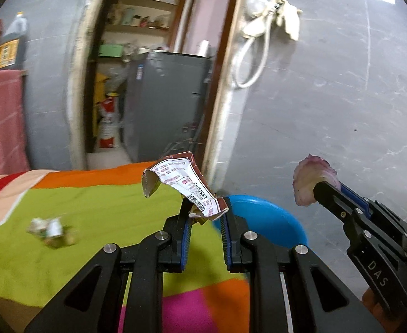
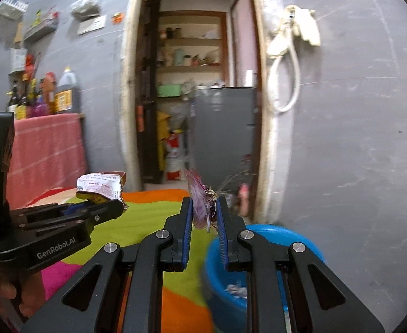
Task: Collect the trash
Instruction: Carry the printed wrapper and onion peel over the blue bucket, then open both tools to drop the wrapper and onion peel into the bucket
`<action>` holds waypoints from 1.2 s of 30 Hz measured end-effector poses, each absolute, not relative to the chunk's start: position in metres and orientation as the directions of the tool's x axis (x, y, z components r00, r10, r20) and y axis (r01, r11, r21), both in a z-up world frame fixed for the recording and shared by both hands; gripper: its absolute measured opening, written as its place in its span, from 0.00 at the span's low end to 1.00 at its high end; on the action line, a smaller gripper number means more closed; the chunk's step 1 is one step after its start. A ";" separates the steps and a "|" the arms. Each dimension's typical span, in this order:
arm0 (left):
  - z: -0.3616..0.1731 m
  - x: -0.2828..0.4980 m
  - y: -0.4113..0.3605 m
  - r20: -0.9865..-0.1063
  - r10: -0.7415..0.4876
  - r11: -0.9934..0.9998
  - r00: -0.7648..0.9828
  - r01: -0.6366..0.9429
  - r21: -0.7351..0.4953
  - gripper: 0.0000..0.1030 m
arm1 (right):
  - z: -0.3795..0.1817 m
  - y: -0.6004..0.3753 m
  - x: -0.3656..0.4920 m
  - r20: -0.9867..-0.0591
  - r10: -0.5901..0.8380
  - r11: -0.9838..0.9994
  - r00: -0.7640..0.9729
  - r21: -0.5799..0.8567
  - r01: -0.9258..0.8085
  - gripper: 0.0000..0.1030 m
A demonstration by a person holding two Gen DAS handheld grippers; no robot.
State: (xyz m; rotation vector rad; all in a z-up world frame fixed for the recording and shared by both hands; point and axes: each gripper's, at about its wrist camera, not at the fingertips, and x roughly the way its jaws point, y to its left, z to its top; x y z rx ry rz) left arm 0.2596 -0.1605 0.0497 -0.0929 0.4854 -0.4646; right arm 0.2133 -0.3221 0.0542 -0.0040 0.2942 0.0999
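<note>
Both tools loaded, both held off the surface.

My left gripper (image 1: pixel 204 216) is clenched on a crumpled printed wrapper (image 1: pixel 179 179). It is pinched at the low corner, so the rest stands up and flops toward 11 o'clock; the grip is thin but enough for a light scrap.

My right gripper (image 2: pixel 204 212) is clamped on a purple onion peel (image 2: pixel 199 202), with the peel standing proud of the tips at 12 o'clock. From the left wrist it shows at 3 o'clock, level with the wrapper.

Just beyond the fingertips, at 4 o'clock in the right wrist view, is the blue bowl (image 2: pixel 220 283), with some scraps already inside. It looks like the bin for this job, so I judge both pieces are on their way to it.

Left of the bowl is the striped cloth (image 1: pixel 98 202). One more crumpled scrap (image 1: pixel 52 230) lies on it at 9 o'clock, still to fetch.

Farther out are the grey wall (image 1: pixel 328 97) and an open doorway (image 2: pixel 192 83) onto shelves.
</note>
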 end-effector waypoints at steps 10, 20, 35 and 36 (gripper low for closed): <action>0.043 0.292 -0.230 -0.441 -0.506 0.861 0.741 0.463 -0.210 0.16 | 0.041 -0.391 0.224 -0.292 -0.009 0.998 0.956 0.050 0.025 0.14; 0.025 0.319 -0.262 -0.497 -0.503 0.859 0.707 0.473 -0.197 0.16 | 0.017 -0.422 0.241 -0.329 -0.017 0.990 0.944 0.128 0.062 0.15; 0.009 0.350 -0.279 -0.572 -0.491 0.862 0.657 0.461 -0.211 0.19 | 0.001 -0.442 0.269 -0.379 -0.023 0.978 0.925 0.182 0.099 0.16; 0.009 0.351 -0.280 -0.572 -0.491 0.862 0.657 0.461 -0.209 0.23 | 0.000 -0.443 0.270 -0.380 -0.023 0.978 0.925 0.185 0.100 0.16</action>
